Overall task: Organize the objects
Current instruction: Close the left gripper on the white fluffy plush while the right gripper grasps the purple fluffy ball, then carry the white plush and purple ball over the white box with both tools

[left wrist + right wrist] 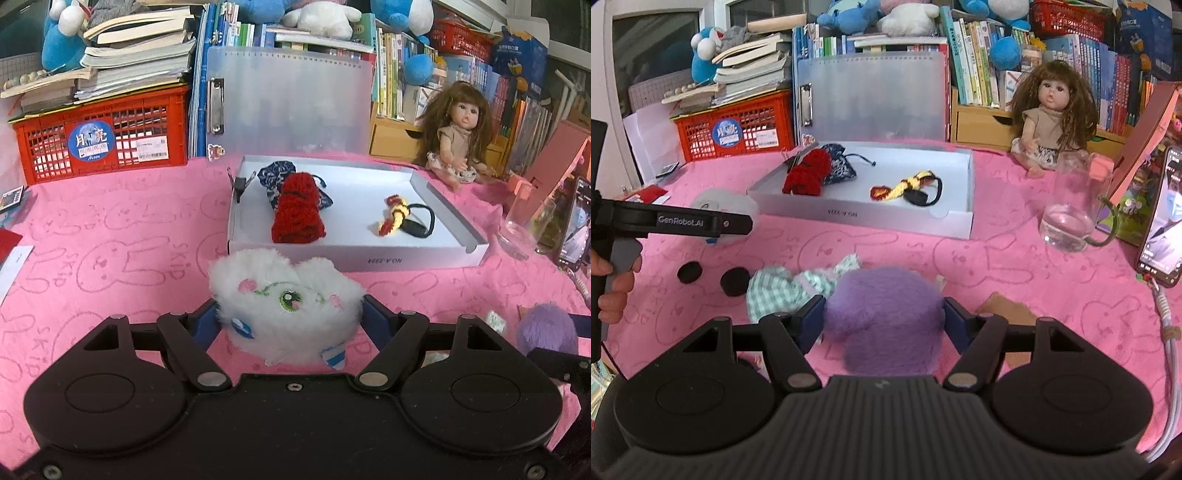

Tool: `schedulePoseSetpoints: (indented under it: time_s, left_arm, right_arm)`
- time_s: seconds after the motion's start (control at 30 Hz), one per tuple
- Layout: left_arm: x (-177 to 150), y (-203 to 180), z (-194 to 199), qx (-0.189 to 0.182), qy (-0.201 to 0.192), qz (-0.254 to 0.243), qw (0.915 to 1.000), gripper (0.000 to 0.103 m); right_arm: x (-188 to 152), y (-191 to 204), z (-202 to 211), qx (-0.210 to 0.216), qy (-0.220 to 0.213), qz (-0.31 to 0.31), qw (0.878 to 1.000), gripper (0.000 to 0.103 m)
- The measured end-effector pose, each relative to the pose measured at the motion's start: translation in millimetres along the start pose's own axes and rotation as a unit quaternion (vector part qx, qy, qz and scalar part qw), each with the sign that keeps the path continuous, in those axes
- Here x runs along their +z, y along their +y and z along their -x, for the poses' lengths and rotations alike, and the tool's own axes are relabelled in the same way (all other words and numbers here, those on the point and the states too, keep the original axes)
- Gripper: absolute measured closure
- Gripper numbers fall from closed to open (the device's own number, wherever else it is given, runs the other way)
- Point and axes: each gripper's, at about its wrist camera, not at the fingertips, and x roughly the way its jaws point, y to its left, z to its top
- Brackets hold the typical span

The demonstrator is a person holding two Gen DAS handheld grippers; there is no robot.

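Note:
A white fluffy plush [284,299] with an embroidered green eye sits between the blue pads of my left gripper [290,315], which is shut on it just above the pink tablecloth. My right gripper [882,315] is shut on a purple fluffy plush [882,310]. Straight ahead lies an open white box [369,258] holding a red knitted roll [297,212], a blue patterned pouch [271,177], a yellow-red knitted tie [393,218] and a black hair tie [419,221]. A green checked cloth [783,291] lies left of the purple plush.
Two black discs [733,280] lie on the cloth by the person's hand [617,284]. A glass [1067,218], a phone [1163,221] and a doll [1052,118] stand to the right. A red crate [103,140], a translucent clipboard [288,99] and books line the back.

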Motion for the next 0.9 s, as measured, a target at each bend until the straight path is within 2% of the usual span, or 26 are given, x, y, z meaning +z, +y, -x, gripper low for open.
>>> schedulePoseSetpoints:
  time_s: [0.5,0.9]
  left_arm:
    - [42,-3,-13,0.006,0.007,0.022,0.9997,0.027]
    - [73,-8,-48,0.007,0.014,0.033,0.9993,0.027]
  right_arm:
    - [51,-21,-23,0.011,-0.010,-0.051,0.999,0.033]
    - [91,-33,-62,0.015,-0.002,-0.077,0.997,0.033]
